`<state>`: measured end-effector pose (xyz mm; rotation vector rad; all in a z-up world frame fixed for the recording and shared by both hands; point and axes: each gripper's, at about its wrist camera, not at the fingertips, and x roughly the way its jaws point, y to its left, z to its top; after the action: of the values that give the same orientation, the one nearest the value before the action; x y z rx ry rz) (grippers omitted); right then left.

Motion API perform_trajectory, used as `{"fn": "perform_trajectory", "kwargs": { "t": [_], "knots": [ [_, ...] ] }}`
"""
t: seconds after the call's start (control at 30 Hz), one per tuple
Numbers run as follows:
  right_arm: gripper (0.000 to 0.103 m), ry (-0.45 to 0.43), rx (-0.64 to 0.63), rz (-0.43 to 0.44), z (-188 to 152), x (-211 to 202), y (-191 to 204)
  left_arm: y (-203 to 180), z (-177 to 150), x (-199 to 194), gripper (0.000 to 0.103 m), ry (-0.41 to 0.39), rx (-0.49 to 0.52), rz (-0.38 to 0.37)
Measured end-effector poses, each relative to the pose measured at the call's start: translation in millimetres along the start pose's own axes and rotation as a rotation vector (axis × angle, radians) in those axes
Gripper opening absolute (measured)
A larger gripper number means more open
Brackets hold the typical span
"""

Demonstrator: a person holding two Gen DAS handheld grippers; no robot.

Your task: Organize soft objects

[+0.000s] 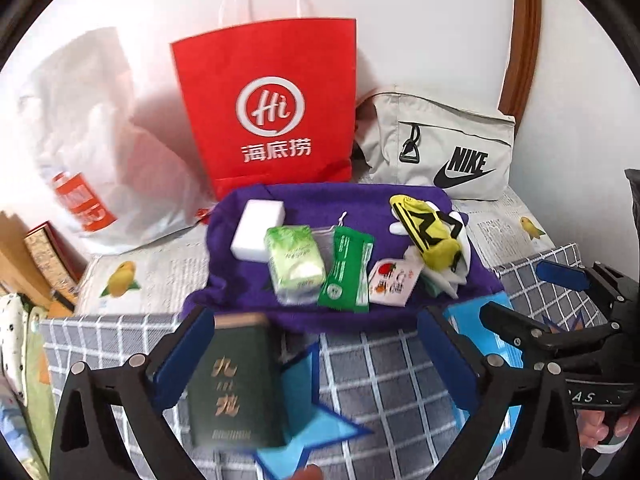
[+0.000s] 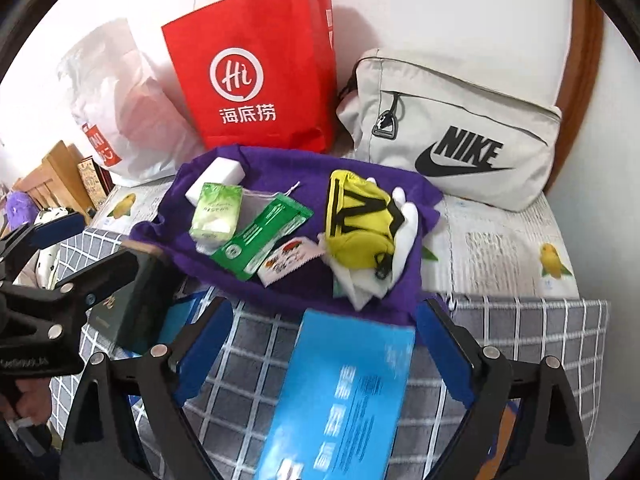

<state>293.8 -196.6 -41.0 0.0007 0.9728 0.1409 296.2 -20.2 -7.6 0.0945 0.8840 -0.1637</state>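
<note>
soft items (image 2: 260,232) on purple cloth (image 2: 280,164)

right hand-held gripper (image 2: 324,354): jaws wide | blue box (image 2: 344,396) between, untouched | purple cloth (image 2: 280,168) beyond

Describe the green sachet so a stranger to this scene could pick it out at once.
Find the red paper bag at the back; a purple cloth is spread in front of it. In the row of small things on that cloth, the green sachet lies between a pale green tissue pack and a white packet with fruit pictures. It alone is dark green, long and flat.
</note>
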Motion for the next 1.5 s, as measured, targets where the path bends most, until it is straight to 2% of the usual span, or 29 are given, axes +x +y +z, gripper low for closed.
{"fn": "perform_trajectory", "kwargs": {
  "t": [0.27,0.37,0.53,0.8,1.13,1.5],
  "knots": [
    [0.093,-0.043,0.049,0.008,-40,-49,8,1,-45,-52,0.103,-0.035,-0.035,0.010],
    [0.093,-0.054,0.056,0.007,-57,-64,11,2,-61,-69,0.103,-0.047,-0.082,0.026],
    [0.093,-0.061,0.055,-0.009,-85,-87,14,-1,-89,-93,0.103,-0.071,-0.099,0.030],
    [0.093,-0.129,0.061,-0.017,-118,-126,13,-6,-124,-124,0.103,-0.111,-0.118,0.047],
    [0.093,-0.179,0.050,-0.021,-145,-155,20,-17,-147,-157,0.103,-0.164,-0.100,0.031],
    [0.093,-0.191,0.009,-0.015,-154,-161,35,-17,-153,-165,0.103,-0.176,-0.102,0.034]
  ]
}}
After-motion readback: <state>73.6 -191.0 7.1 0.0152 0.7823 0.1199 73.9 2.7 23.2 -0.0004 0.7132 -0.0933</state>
